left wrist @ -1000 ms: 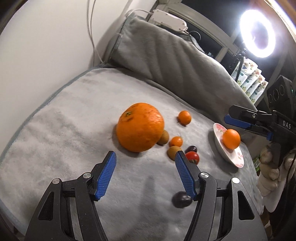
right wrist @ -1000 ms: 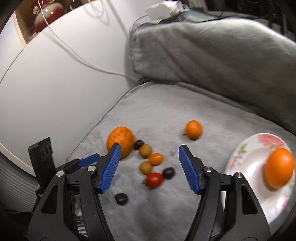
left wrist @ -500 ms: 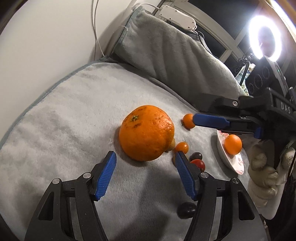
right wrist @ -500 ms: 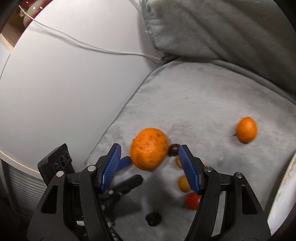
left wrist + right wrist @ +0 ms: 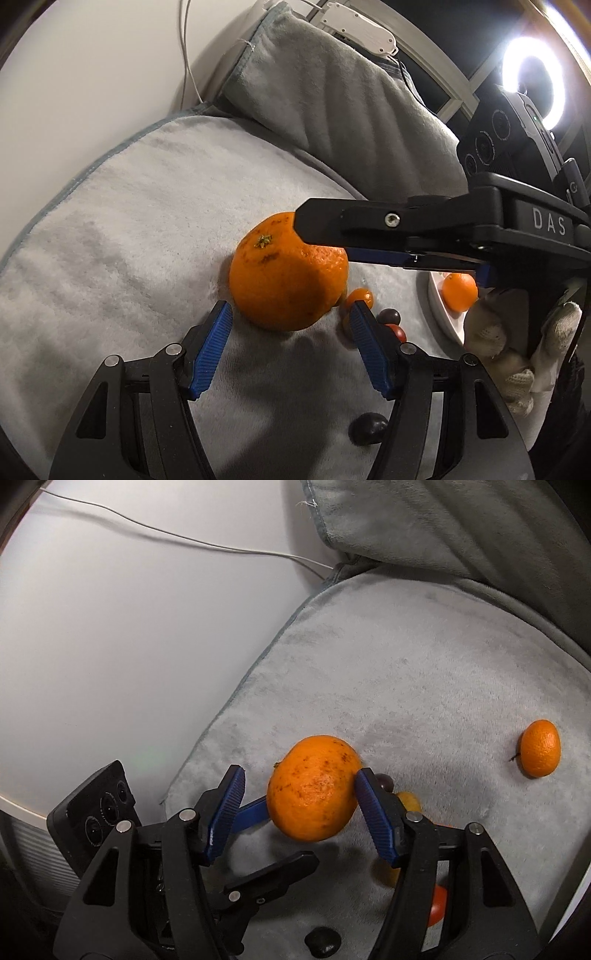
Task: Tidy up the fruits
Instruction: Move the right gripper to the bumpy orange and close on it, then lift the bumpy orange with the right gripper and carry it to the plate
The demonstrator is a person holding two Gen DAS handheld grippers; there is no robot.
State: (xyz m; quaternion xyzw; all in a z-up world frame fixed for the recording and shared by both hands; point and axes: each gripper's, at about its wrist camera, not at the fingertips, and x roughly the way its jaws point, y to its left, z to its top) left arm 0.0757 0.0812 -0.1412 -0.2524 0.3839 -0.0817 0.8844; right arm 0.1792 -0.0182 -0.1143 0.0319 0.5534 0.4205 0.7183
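Note:
A large orange (image 5: 286, 273) sits on the grey blanket (image 5: 129, 229); it also shows in the right wrist view (image 5: 314, 788). My left gripper (image 5: 290, 321) is open, its blue pads on either side of the orange's near part. My right gripper (image 5: 299, 786) is open and reaches in from the right, one finger (image 5: 369, 225) against the orange's top, the orange between its pads. A white plate (image 5: 443, 314) at the right holds a small tangerine (image 5: 459, 291).
Small fruits lie to the right of the orange: a kumquat (image 5: 360, 297), dark grapes (image 5: 389, 316), a red tomato (image 5: 397, 332), a dark fruit (image 5: 367, 428). Another tangerine (image 5: 540, 747) lies farther back. A grey cushion (image 5: 332, 107) and a white wall (image 5: 92, 66) bound the blanket.
Both grippers have closed in on the large orange. The right gripper swung left from the plate side and now straddles it; the left has moved forward around it.

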